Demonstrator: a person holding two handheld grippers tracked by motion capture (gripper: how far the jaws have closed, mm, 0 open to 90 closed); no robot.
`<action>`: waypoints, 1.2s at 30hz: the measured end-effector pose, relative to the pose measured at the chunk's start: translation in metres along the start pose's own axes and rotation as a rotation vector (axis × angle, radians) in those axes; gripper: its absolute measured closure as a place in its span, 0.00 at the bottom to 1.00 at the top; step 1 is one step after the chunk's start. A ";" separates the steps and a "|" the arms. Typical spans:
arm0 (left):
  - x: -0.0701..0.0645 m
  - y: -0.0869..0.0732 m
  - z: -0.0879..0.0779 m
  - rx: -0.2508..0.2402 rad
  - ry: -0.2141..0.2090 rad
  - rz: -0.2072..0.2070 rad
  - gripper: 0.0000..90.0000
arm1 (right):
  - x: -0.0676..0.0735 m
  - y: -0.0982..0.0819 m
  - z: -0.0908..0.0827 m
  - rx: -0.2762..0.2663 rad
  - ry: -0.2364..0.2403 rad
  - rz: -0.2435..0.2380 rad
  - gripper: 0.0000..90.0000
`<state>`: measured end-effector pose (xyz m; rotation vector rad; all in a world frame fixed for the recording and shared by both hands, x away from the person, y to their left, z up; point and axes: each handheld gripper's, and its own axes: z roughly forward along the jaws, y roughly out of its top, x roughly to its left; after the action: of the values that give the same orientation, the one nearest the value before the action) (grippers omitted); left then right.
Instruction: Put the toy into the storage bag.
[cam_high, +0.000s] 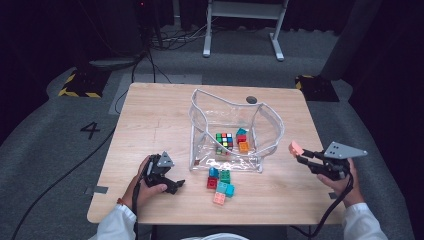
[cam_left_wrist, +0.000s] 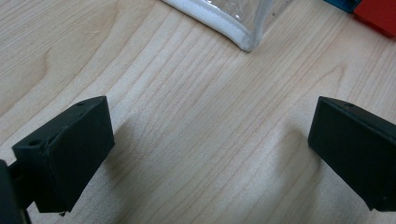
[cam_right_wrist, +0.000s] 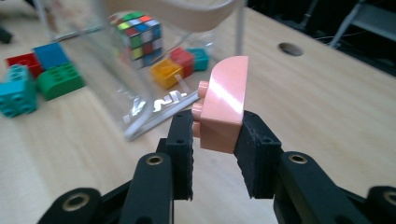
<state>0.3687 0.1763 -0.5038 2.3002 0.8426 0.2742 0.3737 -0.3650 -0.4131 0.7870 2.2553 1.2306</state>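
Gripping a pink brick (cam_right_wrist: 224, 105), the right claw (cam_right_wrist: 215, 140) hangs above the tabletop (cam_high: 150, 125) right of the clear bag (cam_high: 270, 125), while the left claw (cam_high: 170, 186) rests wide open, empty, near left.

Overhead light falls evenly on the tabletop (cam_high: 150, 125); the surroundings lie dark. Soft shadows sit beneath the left gripper (cam_left_wrist: 205, 144), whose jaws are slightly blurred. A glare streak crosses the pink brick (cam_right_wrist: 225, 105) in the right gripper (cam_right_wrist: 215, 156); things beyond it are soft.

High cam overhead, looks fwd/down; gripper cams close, low; all share the clear bag (cam_high: 235, 132).
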 end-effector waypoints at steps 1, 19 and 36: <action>0.000 0.000 0.000 0.001 0.000 -0.001 0.00 | -0.006 0.004 -0.001 -0.012 -0.002 0.011 0.75; 0.000 0.000 0.000 0.003 0.002 -0.001 0.00 | -0.057 0.086 0.000 -0.087 -0.060 0.014 0.75; 0.000 0.000 0.000 0.001 0.002 0.001 0.00 | -0.048 0.153 0.037 -0.092 -0.002 -0.042 0.75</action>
<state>0.3687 0.1764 -0.5037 2.3019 0.8431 0.2764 0.4731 -0.3078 -0.2943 0.7026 2.1848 1.3032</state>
